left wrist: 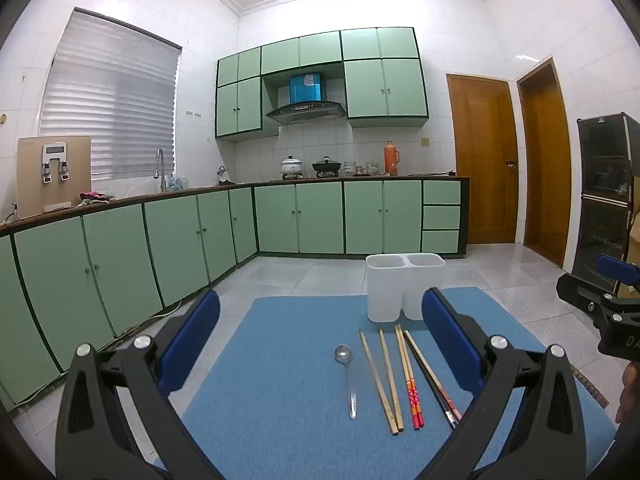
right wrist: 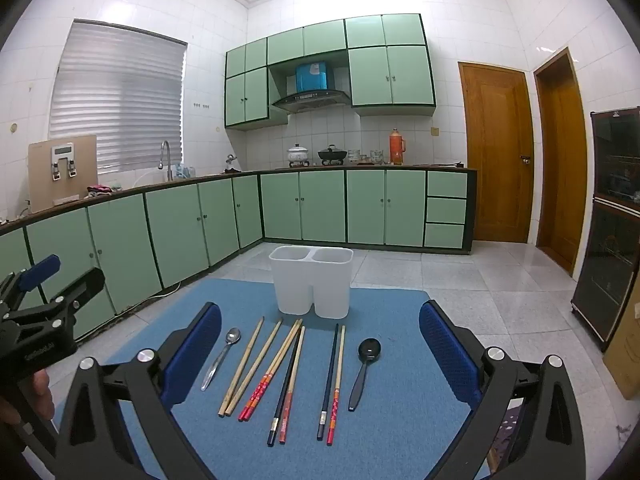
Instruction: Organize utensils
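A white two-compartment utensil holder [right wrist: 311,281] stands at the far side of a blue mat [right wrist: 392,432]; it also shows in the left wrist view [left wrist: 404,286]. In front of it lie a metal spoon [right wrist: 222,356], several chopsticks [right wrist: 280,372] and a black spoon [right wrist: 363,368]. The left wrist view shows the metal spoon [left wrist: 348,376] and chopsticks [left wrist: 394,380]. My right gripper [right wrist: 320,340] is open and empty above the utensils. My left gripper [left wrist: 320,320] is open and empty above the mat's left part.
The mat [left wrist: 260,420] covers a low table over a tiled floor [right wrist: 480,276]. Green kitchen cabinets [right wrist: 180,224] run along the left and back. Wooden doors [right wrist: 498,152] and a dark glass cabinet [right wrist: 612,216] stand at the right.
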The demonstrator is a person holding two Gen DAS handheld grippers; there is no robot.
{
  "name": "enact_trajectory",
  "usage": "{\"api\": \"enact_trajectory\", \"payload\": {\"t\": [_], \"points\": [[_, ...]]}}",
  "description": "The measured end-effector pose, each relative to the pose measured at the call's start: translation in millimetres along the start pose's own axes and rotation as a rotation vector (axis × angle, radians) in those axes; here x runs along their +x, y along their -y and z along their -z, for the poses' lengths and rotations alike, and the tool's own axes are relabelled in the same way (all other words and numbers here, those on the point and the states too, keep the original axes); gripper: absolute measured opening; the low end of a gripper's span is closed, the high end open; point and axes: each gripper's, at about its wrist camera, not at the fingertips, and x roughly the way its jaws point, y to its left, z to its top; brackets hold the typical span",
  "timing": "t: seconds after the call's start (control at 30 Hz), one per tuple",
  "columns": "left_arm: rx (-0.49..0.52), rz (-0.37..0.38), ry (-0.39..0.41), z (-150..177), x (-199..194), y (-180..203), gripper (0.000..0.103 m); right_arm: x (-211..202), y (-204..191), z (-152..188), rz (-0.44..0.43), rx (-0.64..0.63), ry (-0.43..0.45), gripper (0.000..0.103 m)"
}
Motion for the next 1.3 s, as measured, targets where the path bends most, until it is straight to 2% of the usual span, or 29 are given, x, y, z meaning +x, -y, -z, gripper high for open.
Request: {"api": "enact_trajectory", "payload": {"t": [1.3], "points": [[0.000, -0.013, 0.015, 0.5, 2.4, -2.7, 0.098, -1.1, -1.0, -1.0, 0.003, -0.006, -0.002, 0.097]]}}
